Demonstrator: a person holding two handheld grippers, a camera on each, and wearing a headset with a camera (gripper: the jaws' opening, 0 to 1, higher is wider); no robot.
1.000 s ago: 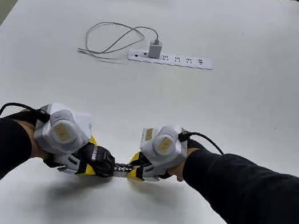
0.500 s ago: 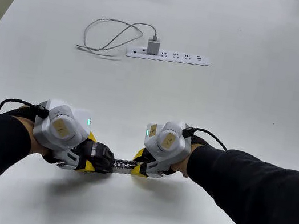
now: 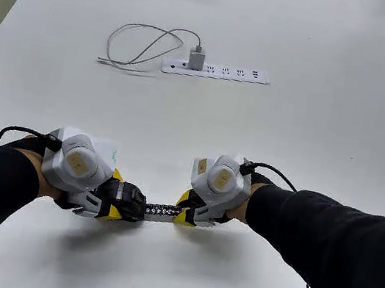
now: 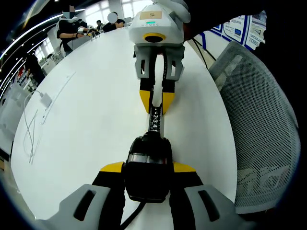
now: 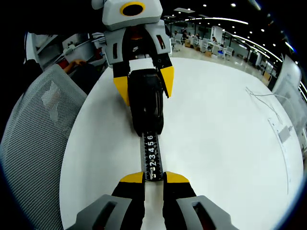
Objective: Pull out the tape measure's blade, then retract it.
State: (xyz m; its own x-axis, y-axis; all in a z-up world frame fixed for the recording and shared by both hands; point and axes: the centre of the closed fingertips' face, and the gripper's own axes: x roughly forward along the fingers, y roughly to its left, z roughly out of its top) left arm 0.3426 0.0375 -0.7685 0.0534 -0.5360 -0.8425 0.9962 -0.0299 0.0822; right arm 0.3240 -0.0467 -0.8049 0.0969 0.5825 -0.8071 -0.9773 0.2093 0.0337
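Blade (image 5: 151, 155) partly drawn from case (image 5: 146, 103).
The case is clamped by the left gripper (image 4: 148, 167); the blade's end (digits to 6 shown) is pinched by the right gripper (image 5: 153, 178), straight ahead.

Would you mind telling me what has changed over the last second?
The right gripper, shut on the blade, moved rightward, drawing more blade out of the tape measure case. The left gripper still holds the case in place; the power strip stayed put.

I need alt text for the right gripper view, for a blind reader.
The right gripper pinches the tip of a short, pulled-out blade showing numbers up to 6. Facing it, the left gripper holds the black tape measure case over a white table.
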